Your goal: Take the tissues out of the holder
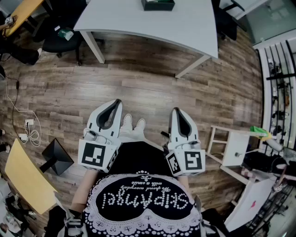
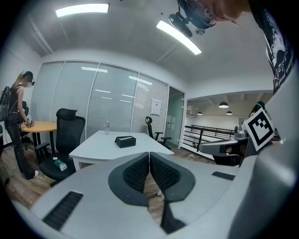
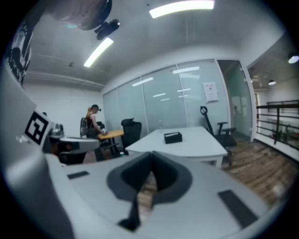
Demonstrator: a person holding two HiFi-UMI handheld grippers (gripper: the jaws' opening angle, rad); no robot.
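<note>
Left tool (image 1: pixel 117 102) and right tool (image 1: pixel 176 111) both closed, empty; one holder (image 1: pixel 158 4) on one table (image 1: pixel 138 25).

Wood floor (image 1: pixel 138 78), white table (image 1: pixel 138 18) — glass walls (image 2: pixel 103 102)

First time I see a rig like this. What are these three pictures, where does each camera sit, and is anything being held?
No robot here: a person stands on a wooden floor holding a two-jaw gripper in each hand. The head view comes from a camera on their head looking down; it shows the left gripper and the right gripper side by side. The other two views come from cameras riding on each gripper, looking along its jaws. Both pairs of jaws are closed with nothing between them. Ahead stands a white table carrying what looks like the tissue holder, a dark box. Neither gripper is near it.
</note>
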